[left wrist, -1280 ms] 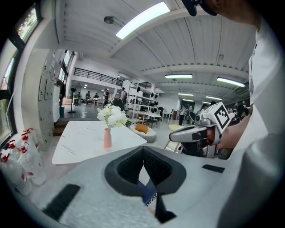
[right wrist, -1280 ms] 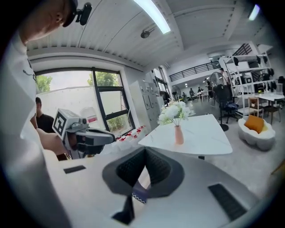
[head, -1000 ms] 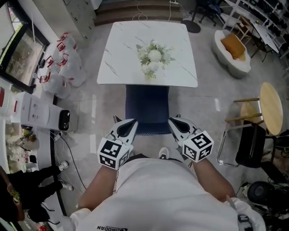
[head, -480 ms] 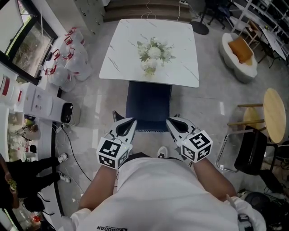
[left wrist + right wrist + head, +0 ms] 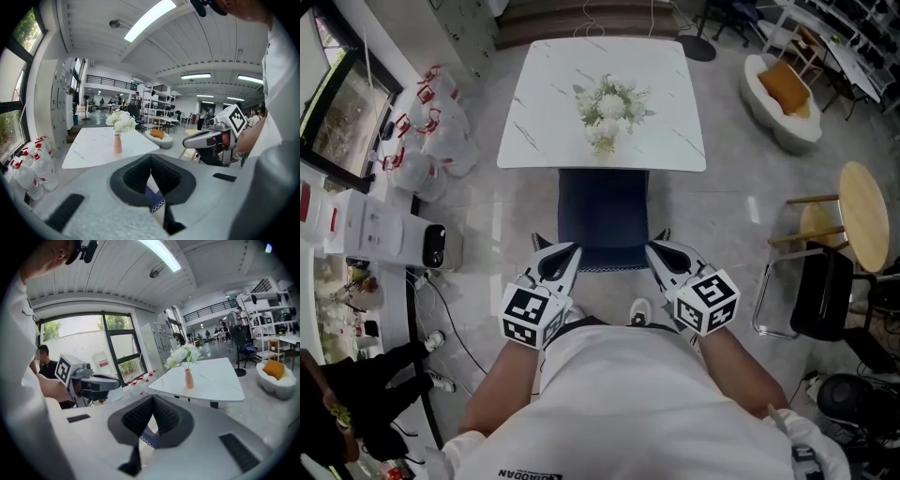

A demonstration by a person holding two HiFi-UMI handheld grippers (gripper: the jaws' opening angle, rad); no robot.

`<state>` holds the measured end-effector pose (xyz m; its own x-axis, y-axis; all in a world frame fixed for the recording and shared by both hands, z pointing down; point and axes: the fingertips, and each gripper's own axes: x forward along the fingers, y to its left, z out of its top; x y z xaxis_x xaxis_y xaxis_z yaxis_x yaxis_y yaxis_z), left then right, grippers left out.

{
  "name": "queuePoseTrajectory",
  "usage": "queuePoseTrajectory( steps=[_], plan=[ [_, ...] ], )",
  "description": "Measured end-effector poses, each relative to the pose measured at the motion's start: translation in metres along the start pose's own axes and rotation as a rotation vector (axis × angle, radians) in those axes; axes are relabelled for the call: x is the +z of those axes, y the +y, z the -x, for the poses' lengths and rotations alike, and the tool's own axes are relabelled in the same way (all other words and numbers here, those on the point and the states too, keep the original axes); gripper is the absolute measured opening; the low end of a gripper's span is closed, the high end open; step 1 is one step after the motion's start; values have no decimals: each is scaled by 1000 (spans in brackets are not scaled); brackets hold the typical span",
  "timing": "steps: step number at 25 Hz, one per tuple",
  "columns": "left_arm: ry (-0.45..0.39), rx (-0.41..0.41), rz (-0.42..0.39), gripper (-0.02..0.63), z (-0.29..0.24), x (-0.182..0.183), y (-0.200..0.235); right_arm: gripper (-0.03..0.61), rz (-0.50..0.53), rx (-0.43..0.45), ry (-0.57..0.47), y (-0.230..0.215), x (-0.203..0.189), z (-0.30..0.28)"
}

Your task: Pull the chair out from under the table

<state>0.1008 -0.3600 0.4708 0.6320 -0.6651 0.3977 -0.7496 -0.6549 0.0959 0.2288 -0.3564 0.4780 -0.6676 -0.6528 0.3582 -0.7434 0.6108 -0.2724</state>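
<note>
Right gripper [image 5: 153,401] is pointing, jaws pressed together, toward a white marble table [image 5: 213,383] carrying a pink vase [image 5: 188,378] of white flowers [image 5: 182,355], with a blue chair [image 5: 151,438] strip showing under the jaws and the left gripper [image 5: 116,382] hovering at left.

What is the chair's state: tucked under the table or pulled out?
Mostly out: the navy chair shows nearly whole before the marble table; only its far edge meets the tabletop.

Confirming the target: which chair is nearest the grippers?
The blue chair at the white table, just ahead of the left gripper and right gripper; the black chair stands far right.
</note>
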Motion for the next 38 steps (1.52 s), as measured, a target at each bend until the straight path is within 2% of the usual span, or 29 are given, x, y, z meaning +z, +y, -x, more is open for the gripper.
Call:
queuePoseTrajectory(
  steps=[10, 21, 25, 33, 35, 38],
  plan=[
    [5, -83, -22, 3, 12, -5, 12, 8, -20, -105, -9, 13, -1, -3],
    [-13, -72, -32, 6, 28, -7, 27, 36, 6, -103, -10, 32, 2, -13],
    [-14, -83, -45, 57, 31, -7, 25, 54, 13, -99, -8, 36, 1, -13],
    [-2, -88, -62, 95, 33, -14, 20, 115, 36, -104, -10, 35, 0, -12],
    [3, -93, -64, 117, 33, -13, 19, 117, 39, -102, -5, 35, -1, -11],
    [5, -99, -65, 114, 33, -11, 17, 115, 36, -101, -2, 35, 0, -10]
  ],
)
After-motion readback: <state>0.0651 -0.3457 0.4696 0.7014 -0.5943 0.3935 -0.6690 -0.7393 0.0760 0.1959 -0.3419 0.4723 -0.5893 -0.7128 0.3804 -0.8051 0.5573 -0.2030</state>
